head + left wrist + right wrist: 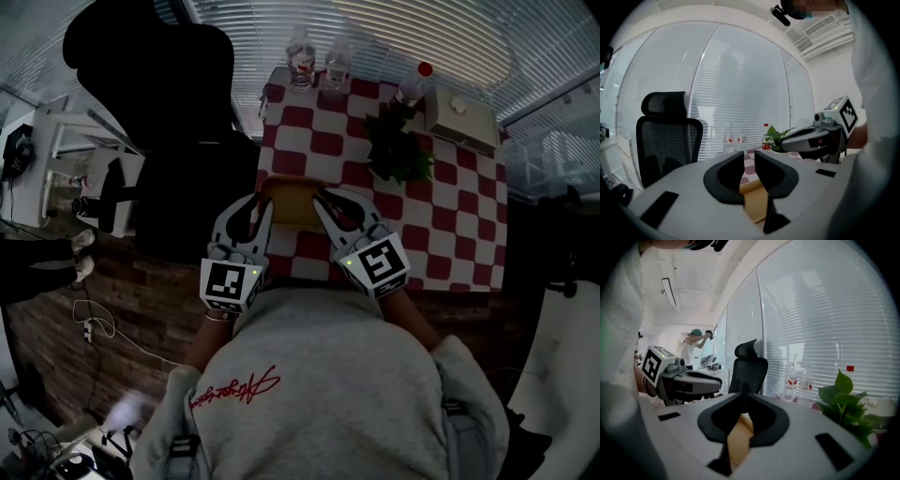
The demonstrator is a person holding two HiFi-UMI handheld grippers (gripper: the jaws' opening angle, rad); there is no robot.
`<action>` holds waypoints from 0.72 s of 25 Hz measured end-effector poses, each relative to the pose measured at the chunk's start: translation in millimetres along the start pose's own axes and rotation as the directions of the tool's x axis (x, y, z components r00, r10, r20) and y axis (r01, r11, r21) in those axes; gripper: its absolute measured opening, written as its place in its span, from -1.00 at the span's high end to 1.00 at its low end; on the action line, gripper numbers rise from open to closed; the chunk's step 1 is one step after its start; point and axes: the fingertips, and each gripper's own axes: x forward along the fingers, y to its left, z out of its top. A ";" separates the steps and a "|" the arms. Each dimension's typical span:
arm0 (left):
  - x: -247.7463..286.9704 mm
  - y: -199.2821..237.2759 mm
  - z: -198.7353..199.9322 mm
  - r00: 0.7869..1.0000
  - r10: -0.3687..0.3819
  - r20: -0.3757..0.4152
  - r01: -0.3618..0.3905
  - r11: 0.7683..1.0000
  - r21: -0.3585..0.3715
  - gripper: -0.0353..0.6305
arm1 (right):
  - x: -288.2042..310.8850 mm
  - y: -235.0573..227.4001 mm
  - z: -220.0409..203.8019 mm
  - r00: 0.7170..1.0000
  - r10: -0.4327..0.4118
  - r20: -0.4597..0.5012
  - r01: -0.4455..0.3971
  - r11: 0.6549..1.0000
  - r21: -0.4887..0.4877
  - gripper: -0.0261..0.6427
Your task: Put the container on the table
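Checkered red-white cloth covers the table [450, 216], slatted blinds [525, 47] behind, black mesh chair [178, 141] at its left. Container [291, 199] is tan, rectangular, matte, thin-walled, and sits over the table's near edge; whether it touches the cloth is unclear, and its contents can't be made out. Left gripper [255, 208] is nearly closed, pinching the container's left wall. Right gripper [325, 204] is likewise clamped on the right wall. Far end: two clear plastic bottles [302, 61], a red-capped bottle [412, 89], a leafy plant [398, 150] and a flat beige box [459, 117].
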 end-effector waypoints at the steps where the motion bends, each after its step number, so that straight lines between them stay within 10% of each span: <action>1: 0.2 -0.1 1.6 1.000 0.001 0.004 -0.001 1.000 -0.001 0.66 | -0.4 -0.1 1.5 1.000 0.000 0.003 0.000 1.000 -0.001 0.78; 18: 5.3 0.5 23.4 0.999 -0.012 0.050 0.013 1.000 -0.020 0.73 | -0.6 3.3 22.5 0.998 0.009 0.060 -0.009 1.000 -0.003 0.82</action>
